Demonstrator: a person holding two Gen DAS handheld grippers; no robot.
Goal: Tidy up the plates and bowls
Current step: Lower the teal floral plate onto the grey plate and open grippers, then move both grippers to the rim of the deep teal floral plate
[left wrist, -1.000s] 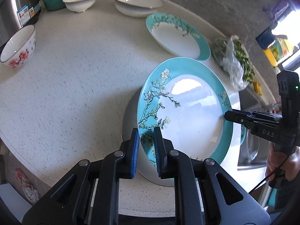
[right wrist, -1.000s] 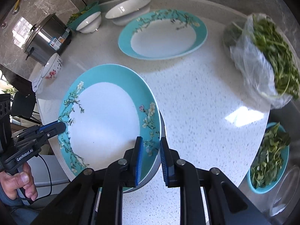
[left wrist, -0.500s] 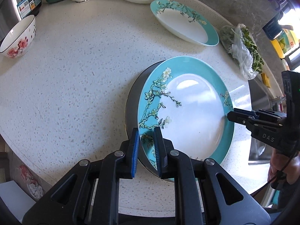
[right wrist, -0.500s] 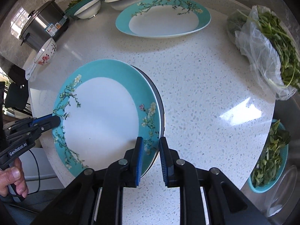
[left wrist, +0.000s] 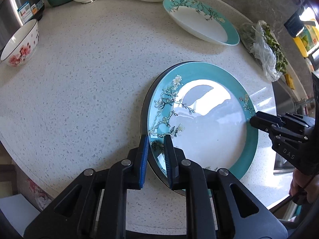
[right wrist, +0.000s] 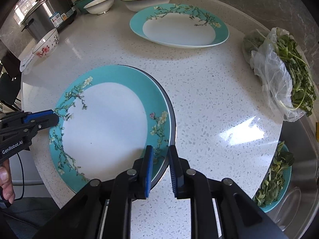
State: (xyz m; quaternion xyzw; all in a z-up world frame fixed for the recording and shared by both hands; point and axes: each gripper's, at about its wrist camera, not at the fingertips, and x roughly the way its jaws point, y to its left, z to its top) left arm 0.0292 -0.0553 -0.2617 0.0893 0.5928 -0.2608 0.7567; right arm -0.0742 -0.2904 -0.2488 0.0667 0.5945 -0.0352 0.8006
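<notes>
Plate now lowered flat onto tabletop from its earlier tilt, both tools slackened off the rim, left tool and right tool released, so placement looks done

Both grippers are black plastic with blue ribbed pads and round silver screws. The left gripper reads "GenRobot.AI" in white; the right gripper reads "DAS". Bare fingers and a thin black cable show behind each.
</notes>
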